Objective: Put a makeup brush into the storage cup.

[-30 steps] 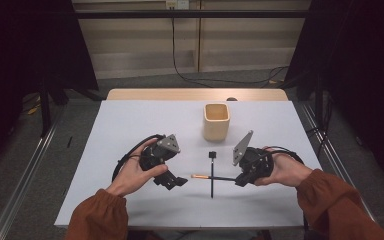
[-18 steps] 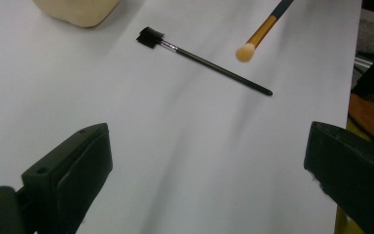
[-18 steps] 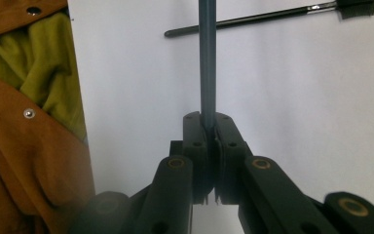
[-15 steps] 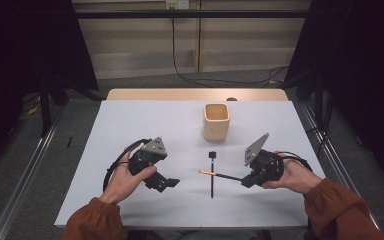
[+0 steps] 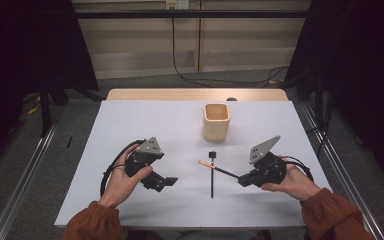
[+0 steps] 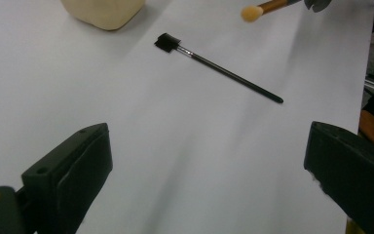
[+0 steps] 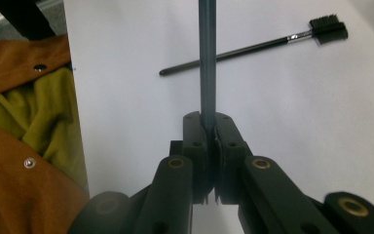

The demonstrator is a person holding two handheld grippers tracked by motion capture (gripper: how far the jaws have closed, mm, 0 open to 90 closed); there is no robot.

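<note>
Both hands have drawn apart and back toward the table's near edge. Right gripper [image 5: 241, 178] clamps an orange-tipped makeup brush [image 5: 215, 167] by its dark handle, tip raised over the black brow brush [image 5: 212, 172] lying flat. Left gripper [image 5: 167, 182] stands wide, holding nothing, well short of the beige cup [image 5: 216, 121].

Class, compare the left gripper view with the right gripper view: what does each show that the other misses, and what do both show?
Left gripper view alone: the cream cup, the orange sponge tip of the held applicator, and the left hand-held gripper with its jaws wide apart and nothing between them.

Right gripper view alone: the right hand-held gripper shut on the applicator's dark handle, and a rust-brown sleeve over yellow-green fabric.

Both: the black brow brush lying on the white table.
</note>
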